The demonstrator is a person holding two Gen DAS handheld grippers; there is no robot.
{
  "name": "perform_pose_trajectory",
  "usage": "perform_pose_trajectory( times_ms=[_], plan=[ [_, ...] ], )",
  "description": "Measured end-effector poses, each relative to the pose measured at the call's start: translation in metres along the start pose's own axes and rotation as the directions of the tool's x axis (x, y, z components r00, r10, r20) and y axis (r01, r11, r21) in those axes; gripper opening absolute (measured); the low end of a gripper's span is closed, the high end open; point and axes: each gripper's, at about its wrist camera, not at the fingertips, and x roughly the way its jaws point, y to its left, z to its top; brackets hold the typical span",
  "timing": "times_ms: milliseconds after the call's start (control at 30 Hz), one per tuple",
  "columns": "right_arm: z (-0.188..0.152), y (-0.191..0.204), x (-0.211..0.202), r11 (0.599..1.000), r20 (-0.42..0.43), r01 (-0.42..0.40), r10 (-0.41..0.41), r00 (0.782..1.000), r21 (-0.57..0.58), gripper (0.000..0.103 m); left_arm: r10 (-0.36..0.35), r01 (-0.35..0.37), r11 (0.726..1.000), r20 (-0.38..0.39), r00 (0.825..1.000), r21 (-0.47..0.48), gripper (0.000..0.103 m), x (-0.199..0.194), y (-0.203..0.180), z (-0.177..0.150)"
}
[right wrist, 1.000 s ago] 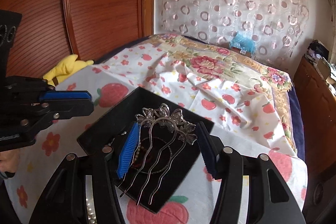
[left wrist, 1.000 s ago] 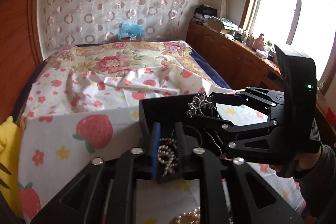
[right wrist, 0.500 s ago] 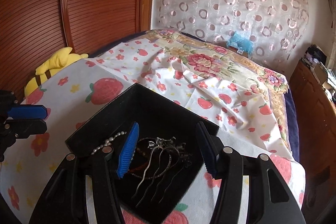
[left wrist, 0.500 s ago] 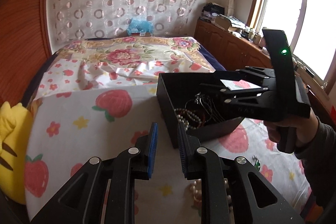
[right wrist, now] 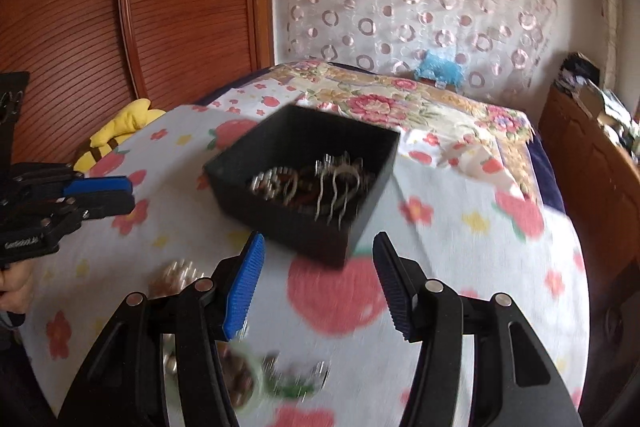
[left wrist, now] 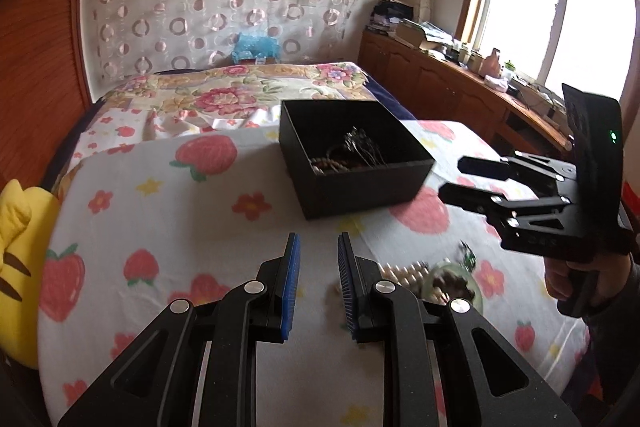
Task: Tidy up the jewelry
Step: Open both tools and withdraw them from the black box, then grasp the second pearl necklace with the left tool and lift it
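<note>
Pulled back from open black square box (left wrist: 352,163); silver hair comb (right wrist: 340,183) and pearl strand now inside. Left gripper (left wrist: 318,283) nearly closed, empty; right gripper (right wrist: 318,283) spread, empty. Next: loose beaded bracelets (left wrist: 432,277) near-right on strawberry-print sheet (left wrist: 160,211).

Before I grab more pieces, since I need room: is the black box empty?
No. The box already holds jewelry: a silver hair comb and beads lie inside. Its far half looks bare.
</note>
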Motion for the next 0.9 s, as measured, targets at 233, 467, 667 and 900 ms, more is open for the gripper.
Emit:
perform_pose_trajectory(
  times_ms=[233, 467, 667, 900],
  plan=[
    [-0.035, 0.01, -0.023, 0.999, -0.009, 0.0, 0.0, 1.0, 0.046, 0.052, -0.015, 0.015, 1.0, -0.002, 1.0, 0.016, 0.018, -0.013, -0.012, -0.018],
    [-0.067, 0.028, -0.037, 0.997, -0.027, -0.015, 0.017, 0.999, 0.072, 0.044, -0.028, 0.028, 0.999, -0.013, 1.0, 0.018, 0.019, -0.023, -0.021, -0.031],
    [-0.084, 0.038, -0.044, 0.998, -0.039, -0.006, 0.008, 0.999, 0.07, 0.044, -0.043, 0.045, 0.998, -0.033, 0.999, 0.036, 0.026, -0.021, -0.033, -0.036],
    [-0.092, 0.035, -0.046, 0.995, -0.04, -0.007, 0.011, 0.999, 0.096, 0.044, -0.072, 0.073, 0.997, -0.071, 0.995, 0.009, 0.026, -0.004, -0.037, -0.038]
  ],
)
